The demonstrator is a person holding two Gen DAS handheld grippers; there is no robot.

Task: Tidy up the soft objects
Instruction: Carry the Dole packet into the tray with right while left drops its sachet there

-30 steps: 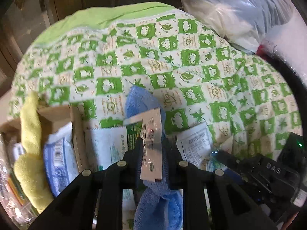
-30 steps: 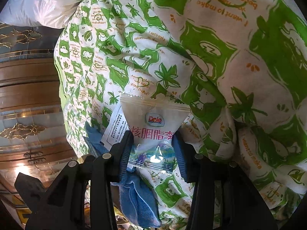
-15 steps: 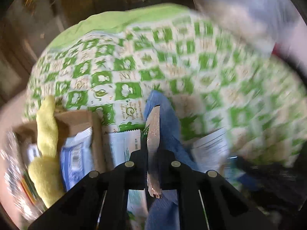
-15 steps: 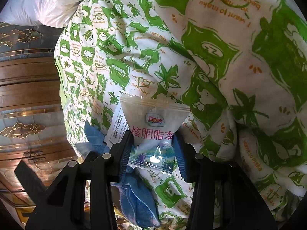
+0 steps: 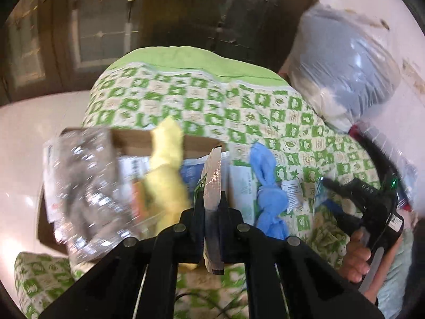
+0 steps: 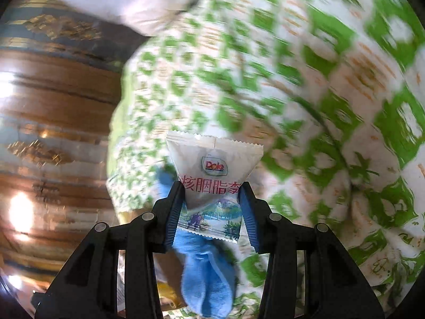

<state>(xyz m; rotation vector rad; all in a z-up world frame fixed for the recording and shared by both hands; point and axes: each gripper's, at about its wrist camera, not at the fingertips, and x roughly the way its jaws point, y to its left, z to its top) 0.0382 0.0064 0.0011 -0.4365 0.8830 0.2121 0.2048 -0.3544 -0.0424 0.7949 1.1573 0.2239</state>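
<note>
My left gripper is shut on a thin silver sachet, held edge-on above the green-checked quilt beside a cardboard box. The box holds a yellow cloth, packets and a crinkled clear plastic bag. A knotted blue cloth lies on the quilt right of the box. My right gripper is shut on a white Dole snack packet, held above the blue cloth and quilt. The right gripper also shows in the left wrist view.
White packets lie on the quilt by the blue cloth. A large plastic-wrapped bundle sits at the quilt's far right. Wooden cabinet doors stand behind. A pale floor is left of the box.
My left gripper has pulled back and swung left with the sachet, bringing the box nearer its centre. My right gripper has lifted with the Dole packet; its view is blurred.
</note>
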